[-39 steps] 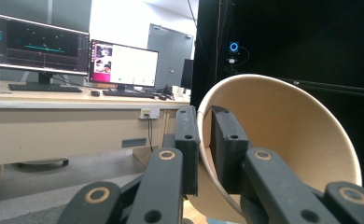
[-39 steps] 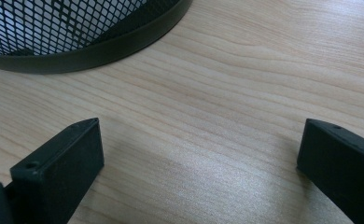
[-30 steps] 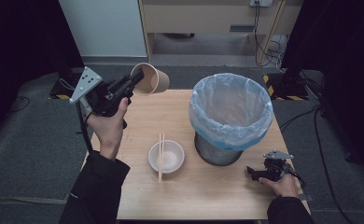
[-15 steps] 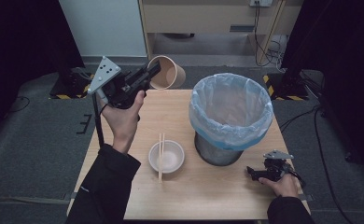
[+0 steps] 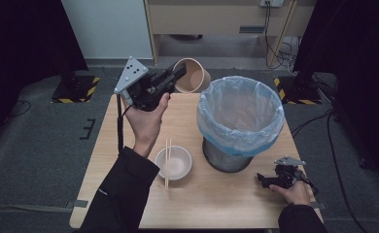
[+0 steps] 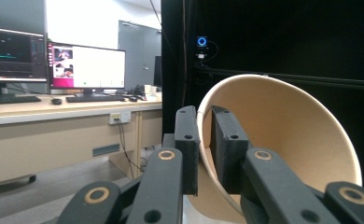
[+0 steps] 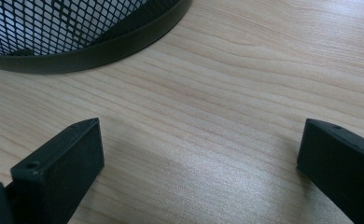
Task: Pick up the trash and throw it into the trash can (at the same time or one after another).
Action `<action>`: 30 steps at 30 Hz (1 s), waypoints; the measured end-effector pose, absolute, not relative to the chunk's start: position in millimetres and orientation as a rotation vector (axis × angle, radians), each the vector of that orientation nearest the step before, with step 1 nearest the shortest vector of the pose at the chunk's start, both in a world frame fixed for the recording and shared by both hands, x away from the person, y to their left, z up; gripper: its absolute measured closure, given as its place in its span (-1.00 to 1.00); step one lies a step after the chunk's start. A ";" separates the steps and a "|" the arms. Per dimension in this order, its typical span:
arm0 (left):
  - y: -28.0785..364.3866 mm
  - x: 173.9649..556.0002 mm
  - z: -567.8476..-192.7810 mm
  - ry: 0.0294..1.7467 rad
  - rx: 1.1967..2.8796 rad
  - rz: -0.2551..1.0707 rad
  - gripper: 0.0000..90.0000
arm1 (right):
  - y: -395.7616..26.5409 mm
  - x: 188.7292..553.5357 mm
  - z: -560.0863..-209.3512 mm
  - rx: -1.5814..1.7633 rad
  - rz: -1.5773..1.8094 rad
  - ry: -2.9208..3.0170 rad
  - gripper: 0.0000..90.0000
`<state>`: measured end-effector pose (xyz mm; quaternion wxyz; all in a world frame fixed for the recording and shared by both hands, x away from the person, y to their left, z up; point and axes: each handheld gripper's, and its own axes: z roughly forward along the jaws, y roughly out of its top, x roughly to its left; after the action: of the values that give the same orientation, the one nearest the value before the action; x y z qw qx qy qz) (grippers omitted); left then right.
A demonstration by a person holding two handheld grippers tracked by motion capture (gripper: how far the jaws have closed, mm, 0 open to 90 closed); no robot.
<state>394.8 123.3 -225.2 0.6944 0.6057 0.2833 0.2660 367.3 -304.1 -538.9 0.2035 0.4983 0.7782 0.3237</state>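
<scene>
Paper cup (image 5: 191,75) sits upper centre of the high view, tipped sideways, its rim clamped by the left gripper (image 5: 178,76) just left of the lined bin (image 5: 240,116). Left gripper view — jaws pinch the cup wall (image 6: 283,140), centre right. Right gripper view — the right gripper (image 7: 201,163) rests with jaws wide apart over bare table (image 7: 245,70).

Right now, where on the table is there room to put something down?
The widest bare wood lies along the table's near edge, between the white bowl and the right gripper. Another free patch is the far left corner, under the raised left gripper holding the paper cup. It is crowded mid-table, where the bowl with chopsticks sits close to the lined bin.
</scene>
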 end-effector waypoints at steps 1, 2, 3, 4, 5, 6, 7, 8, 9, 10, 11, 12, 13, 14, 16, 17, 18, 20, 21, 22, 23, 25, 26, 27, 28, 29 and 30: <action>121.4 395.1 -225.3 0.631 1.353 0.592 0.80 | -304.1 367.3 -538.9 1.390 0.903 2.171 -0.99; 119.1 395.4 -225.6 0.627 1.357 0.589 0.80 | -304.1 367.3 -538.9 1.390 0.903 2.171 -0.99; 116.7 395.8 -226.0 0.625 1.359 0.585 0.80 | -304.1 367.3 -538.9 1.390 0.903 2.171 -0.99; 114.3 396.0 -226.5 0.622 1.363 0.583 0.80 | -304.1 367.3 -538.9 1.390 0.903 2.171 -0.99; 111.6 396.5 -227.4 0.618 1.371 0.582 0.80 | -304.2 367.4 -539.0 1.388 0.902 2.171 -0.99; 109.6 396.9 -228.0 0.618 1.369 0.579 0.80 | -304.2 367.3 -539.0 1.388 0.902 2.171 -0.99; 106.5 397.5 -229.2 0.617 1.373 0.575 0.80 | -304.2 367.3 -539.0 1.388 0.902 2.171 -0.99; 104.8 398.0 -229.9 0.616 1.376 0.573 0.80 | -304.2 367.3 -539.0 1.388 0.902 2.171 -0.99; 102.5 398.7 -231.0 0.615 1.380 0.570 0.80 | -304.2 367.3 -539.0 1.389 0.902 2.171 -0.99; 100.0 399.5 -232.2 0.614 1.385 0.566 0.80 | -304.2 367.3 -539.0 1.388 0.902 2.171 -0.99; 97.4 400.5 -233.4 0.613 1.386 0.562 0.80 | -304.2 367.3 -539.0 1.388 0.902 2.171 -0.99; 95.0 401.5 -234.7 0.613 1.393 0.558 0.80 | -304.2 367.4 -539.0 1.388 0.902 2.171 -0.99; 92.1 402.7 -236.1 0.613 1.395 0.554 0.80 | -304.2 367.3 -539.0 1.388 0.902 2.171 -0.99; 88.9 404.1 -237.9 0.613 1.404 0.551 0.80 | -304.2 367.3 -539.0 1.388 0.902 2.171 -0.99; 83.3 406.2 -240.9 0.615 1.414 0.546 0.80 | -304.2 367.3 -539.0 1.388 0.903 2.171 -0.99; 81.3 406.9 -242.1 0.615 1.418 0.543 0.80 | -304.1 367.3 -539.0 1.391 0.903 2.170 -0.99; 78.7 407.8 -243.7 0.615 1.424 0.541 0.80 | -304.1 367.3 -539.0 1.390 0.903 2.170 -0.99; 72.9 410.1 -247.5 0.616 1.440 0.534 0.80 | -304.2 367.4 -539.0 1.388 0.902 2.171 -0.99; 71.0 410.9 -248.8 0.617 1.446 0.533 0.80 | -304.2 367.3 -539.0 1.388 0.902 2.171 -0.99; 68.6 412.0 -250.6 0.618 1.453 0.531 0.80 | -304.2 367.3 -539.0 1.388 0.902 2.171 -0.99; 66.1 413.0 -252.4 0.619 1.461 0.527 0.80 | -304.2 367.3 -539.0 1.388 0.902 2.171 -0.99; 61.3 415.0 -255.9 0.620 1.476 0.522 0.79 | -304.2 367.4 -539.0 1.388 0.902 2.171 -0.99; 59.1 416.1 -257.7 0.621 1.484 0.522 0.79 | -304.2 367.3 -539.0 1.389 0.903 2.170 -0.99; 56.8 417.1 -259.6 0.623 1.491 0.519 0.78 | -304.2 367.4 -539.0 1.388 0.902 2.171 -0.99; 54.6 418.3 -261.5 0.624 1.497 0.511 0.78 | -304.2 367.4 -539.0 1.388 0.902 2.171 -0.99; 51.5 419.8 -263.8 0.625 1.508 0.505 0.78 | -304.2 367.3 -539.0 1.389 0.902 2.171 -0.99; 49.2 421.0 -265.6 0.625 1.520 0.508 0.78 | -304.2 367.3 -539.0 1.389 0.903 2.171 -0.99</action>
<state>421.0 49.2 -265.6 0.6524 0.6698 0.2753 0.2237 367.3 -304.2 -539.0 0.2042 0.4979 0.7782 0.3236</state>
